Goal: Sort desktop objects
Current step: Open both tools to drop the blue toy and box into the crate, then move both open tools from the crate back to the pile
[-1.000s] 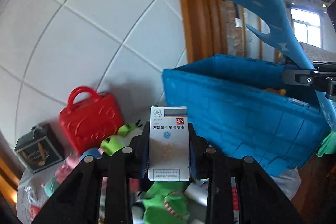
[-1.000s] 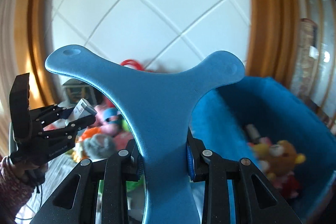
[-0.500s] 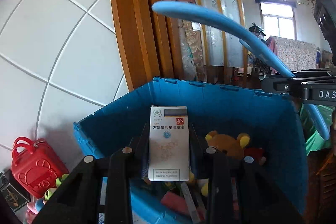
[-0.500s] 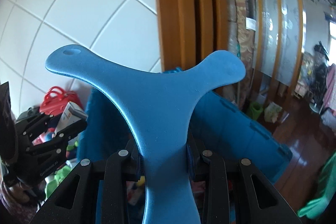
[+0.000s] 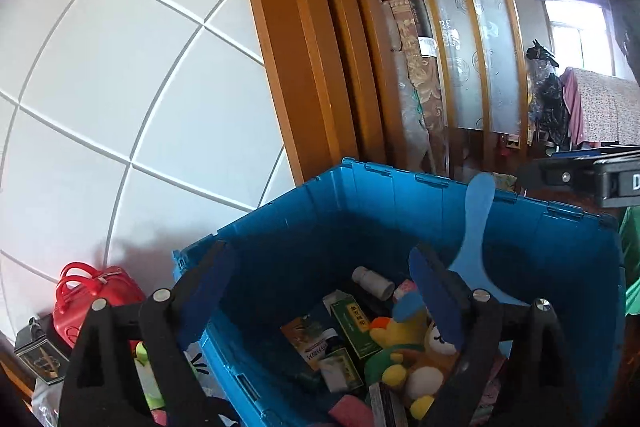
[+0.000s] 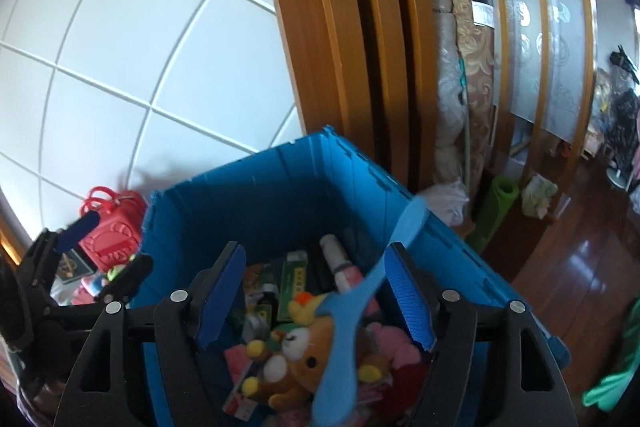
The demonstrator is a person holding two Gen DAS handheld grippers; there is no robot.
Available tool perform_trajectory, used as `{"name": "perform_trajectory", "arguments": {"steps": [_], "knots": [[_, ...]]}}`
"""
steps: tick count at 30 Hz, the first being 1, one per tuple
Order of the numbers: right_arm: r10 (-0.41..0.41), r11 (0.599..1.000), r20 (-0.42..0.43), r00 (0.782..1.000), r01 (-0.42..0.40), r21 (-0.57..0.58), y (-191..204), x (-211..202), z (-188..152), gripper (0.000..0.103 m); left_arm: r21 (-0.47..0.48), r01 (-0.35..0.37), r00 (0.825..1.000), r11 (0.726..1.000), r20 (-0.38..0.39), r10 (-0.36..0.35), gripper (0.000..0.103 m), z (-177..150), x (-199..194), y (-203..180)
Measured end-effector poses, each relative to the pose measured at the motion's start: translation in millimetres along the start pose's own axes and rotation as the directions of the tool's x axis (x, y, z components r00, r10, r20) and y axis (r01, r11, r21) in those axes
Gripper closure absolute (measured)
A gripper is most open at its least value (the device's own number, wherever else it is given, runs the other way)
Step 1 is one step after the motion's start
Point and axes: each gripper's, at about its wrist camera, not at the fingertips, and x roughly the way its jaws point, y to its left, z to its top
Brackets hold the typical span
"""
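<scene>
Now both grippers over the blue bin (image 6: 256,203). Right gripper (image 6: 316,299) jaws opening, blue paddle (image 6: 344,311) loose between them, over the toys. Left gripper (image 5: 320,287) jaws opening, nothing between; medicine boxes (image 5: 356,323) lie in the bin.

Cluttered surface with blue crate (image 5: 400,203), red toy bag (image 5: 96,297) beside it.

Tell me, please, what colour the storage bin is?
Blue; the bin shows best in the right wrist view.
</scene>
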Motion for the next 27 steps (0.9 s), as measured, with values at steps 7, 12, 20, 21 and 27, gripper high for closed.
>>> {"name": "perform_trajectory", "arguments": {"steps": [7, 12, 20, 21, 27], "knots": [[0.029, 0.999, 0.05, 0.998, -0.027, -0.034, 12, -20, -17, 0.03, -0.008, -0.032, 0.999, 0.999, 0.004, 0.033, 0.013, -15, -22, 6], [0.012, 0.997, 0.086, 0.996, -0.006, -0.074, 26, -37, -39, 0.022, -0.022, -0.081, 0.997, 0.996, 0.014, 0.081, 0.013, -32, -42, 8], [0.047, 0.991, 0.155, 0.987, -0.026, -0.132, 49, -66, -70, 0.013, -0.083, -0.196, 0.978, 0.977, 0.051, 0.2, 0.013, -62, -90, 27], [0.055, 0.989, 0.166, 0.985, -0.031, -0.143, 53, -71, -74, 0.013, -0.091, -0.21, 0.975, 0.973, 0.053, 0.215, 0.013, -66, -97, 30], [0.108, 0.981, 0.197, 0.974, -0.073, -0.177, 85, -95, -94, 0.012, -0.11, -0.259, 0.962, 0.96, 0.064, 0.267, 0.013, -86, -133, 52]]}}
